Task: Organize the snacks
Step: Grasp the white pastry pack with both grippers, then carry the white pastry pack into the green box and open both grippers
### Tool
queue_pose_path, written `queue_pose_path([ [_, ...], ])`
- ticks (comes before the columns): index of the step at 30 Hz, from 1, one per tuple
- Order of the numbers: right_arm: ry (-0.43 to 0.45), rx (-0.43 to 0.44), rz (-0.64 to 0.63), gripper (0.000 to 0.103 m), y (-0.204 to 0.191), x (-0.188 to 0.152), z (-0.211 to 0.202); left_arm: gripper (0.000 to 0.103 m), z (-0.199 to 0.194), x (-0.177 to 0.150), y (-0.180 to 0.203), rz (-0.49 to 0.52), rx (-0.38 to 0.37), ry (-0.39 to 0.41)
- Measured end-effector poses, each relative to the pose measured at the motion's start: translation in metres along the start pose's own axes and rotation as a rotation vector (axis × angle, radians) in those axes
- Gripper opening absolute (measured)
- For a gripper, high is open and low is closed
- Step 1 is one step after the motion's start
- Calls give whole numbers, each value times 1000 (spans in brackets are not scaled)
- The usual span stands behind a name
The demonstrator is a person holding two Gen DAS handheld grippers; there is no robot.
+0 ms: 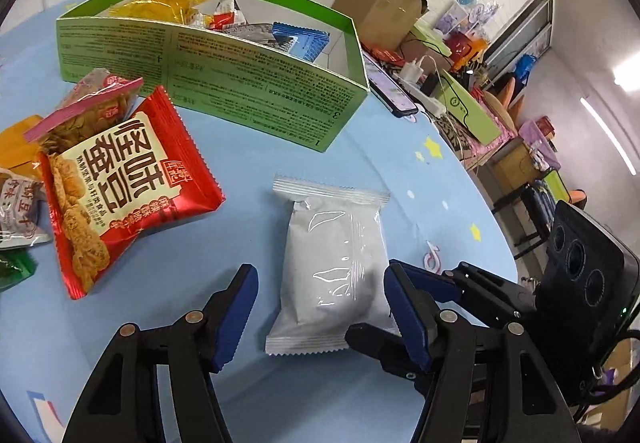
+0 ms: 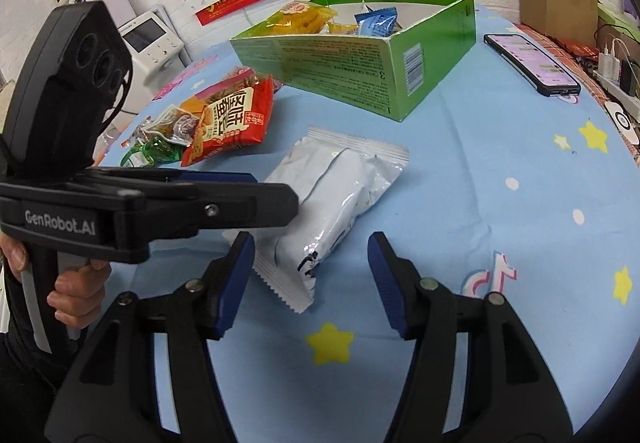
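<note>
My left tool (image 1: 320,307) is wide open and it holds nothing. The white snack packet (image 1: 334,263) lies flat on the tabletop (image 1: 224,383) between its two blue pads (image 1: 240,315), and I see a gap on each side, so the pads do not touch it. From the right wrist camera I see the same packet (image 2: 336,195) with the left tool (image 2: 256,191) reaching in from the left side, its tip at the packet's left edge; I cannot tell from this view if it touches.

My right tool (image 2: 312,279) is also wide open and empty. It is above the blue cloth, just near the lower corner of the packet, with the left pad (image 2: 236,283) close to the packet's crimped end.

The green box (image 1: 208,83) stands further back on the tabletop, apart from the packet. Inside it there are already a yellow bag (image 1: 168,3), a blue packet (image 1: 304,41) and some other small ones. To the left of the white packet lies a red snack bag (image 1: 120,195) with a few more snacks around it. A phone (image 2: 532,63) lies to the right of the box. A hand (image 2: 76,295) grips the handle of the left tool.
</note>
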State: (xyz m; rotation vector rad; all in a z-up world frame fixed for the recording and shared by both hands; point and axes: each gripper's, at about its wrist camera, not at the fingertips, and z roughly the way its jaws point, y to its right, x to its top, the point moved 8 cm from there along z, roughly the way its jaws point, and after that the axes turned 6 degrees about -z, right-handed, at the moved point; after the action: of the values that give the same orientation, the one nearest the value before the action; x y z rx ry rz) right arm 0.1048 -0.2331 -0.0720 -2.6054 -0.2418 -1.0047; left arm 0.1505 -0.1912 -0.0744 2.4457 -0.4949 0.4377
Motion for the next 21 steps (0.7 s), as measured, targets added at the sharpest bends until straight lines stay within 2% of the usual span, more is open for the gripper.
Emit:
queue_pose_path([
  [3,-2,-5,-16,59,-2,2,4,66,9,0,2,13,7,-18],
  [4,-2,-6,-18,54,-2,3,5,63,10,1,4,27,13,-15],
  [5,-6,-4,-21,49,-2,3,7,51,11,0,7,39,11,-18],
  [8,-7,-8,-22,47,-2,5,7,46,9,0,8,34,14,-6],
  [14,53,-1,-56,46,-10,24,-13,44,-21,12,20,54,26,78],
  [21,176,-12,-113,46,-15,74,-36,44,-63,58,36,104,26,198],
])
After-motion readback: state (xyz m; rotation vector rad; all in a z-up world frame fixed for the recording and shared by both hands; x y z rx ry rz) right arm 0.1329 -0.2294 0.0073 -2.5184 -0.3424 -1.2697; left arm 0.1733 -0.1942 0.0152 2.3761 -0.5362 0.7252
